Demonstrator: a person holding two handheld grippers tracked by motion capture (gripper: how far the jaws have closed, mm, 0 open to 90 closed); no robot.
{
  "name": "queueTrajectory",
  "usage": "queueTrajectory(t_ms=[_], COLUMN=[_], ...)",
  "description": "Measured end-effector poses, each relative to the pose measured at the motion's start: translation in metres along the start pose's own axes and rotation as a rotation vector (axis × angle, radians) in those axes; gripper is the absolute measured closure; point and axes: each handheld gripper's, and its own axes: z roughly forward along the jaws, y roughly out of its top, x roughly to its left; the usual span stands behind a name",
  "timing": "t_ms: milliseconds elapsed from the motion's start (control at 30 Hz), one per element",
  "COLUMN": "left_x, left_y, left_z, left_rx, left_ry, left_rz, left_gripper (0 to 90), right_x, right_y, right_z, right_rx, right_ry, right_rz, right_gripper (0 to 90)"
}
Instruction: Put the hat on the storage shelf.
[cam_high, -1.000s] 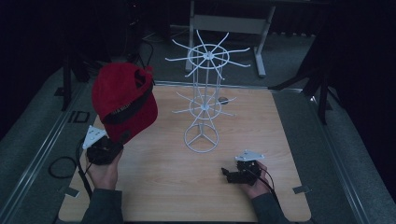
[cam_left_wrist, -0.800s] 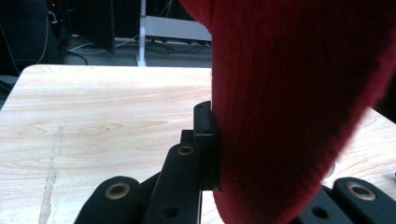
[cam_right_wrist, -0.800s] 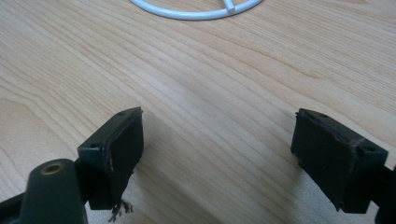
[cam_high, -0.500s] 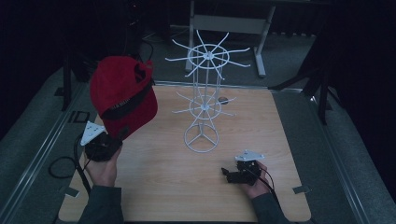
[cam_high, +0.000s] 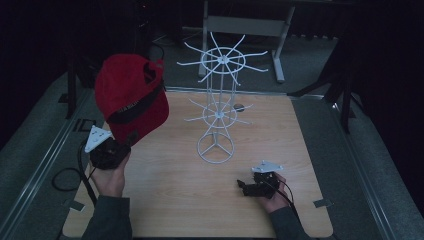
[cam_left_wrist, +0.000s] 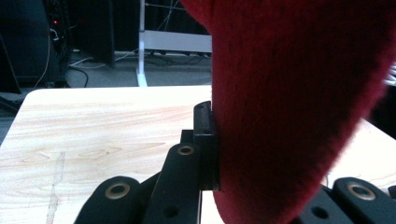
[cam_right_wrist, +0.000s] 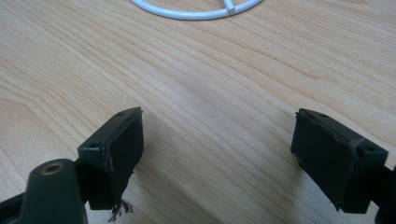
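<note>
The left gripper (cam_high: 111, 150) pinches a red cap (cam_high: 131, 102) by its edge and holds it up in the air, over the table (cam_high: 165, 200) at about 10 o'clock from the middle. In the left gripper view one black jaw presses flat against the fuzzy red cloth (cam_left_wrist: 299, 107); the other jaw is hidden behind the cap, but the cap hangs firmly, so the grip looks tight. The white wire rack (cam_high: 220, 105) stands in the middle of the table, at about 3 o'clock from the cap, and the two are apart. The rack has two wheels of thin arms, one high and one low, and nothing hangs on any arm. The right gripper (cam_high: 250, 189) rests low near the table edge at about 5 o'clock from the rack, and its jaws are spread wide with nothing between them, only bare wood and the rack's round foot (cam_right_wrist: 196, 9) ahead. So the lifting part looks done, I think. What is left is to carry the cap over to the rack, slip it onto an arm, and let go
</note>
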Motion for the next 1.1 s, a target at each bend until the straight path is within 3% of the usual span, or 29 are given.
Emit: queueTrajectory(t_ms=[700, 1100], left_x=[-0.001, -0.005], left_y=[0.016, 0.025], left_z=[-0.003, -0.003], left_rx=[-0.033, -0.054], left_ry=[-0.002, -0.023], left_rz=[-0.007, -0.002], left_gripper=[86.1, 86.0], right_x=[0.000, 0.000], right_y=[0.000, 0.000], right_z=[0.000, 0.000], right_rx=[0.001, 0.002], right_ry=[0.000, 0.000], right_rz=[0.000, 0.000], right_gripper=[16.9, 16.9])
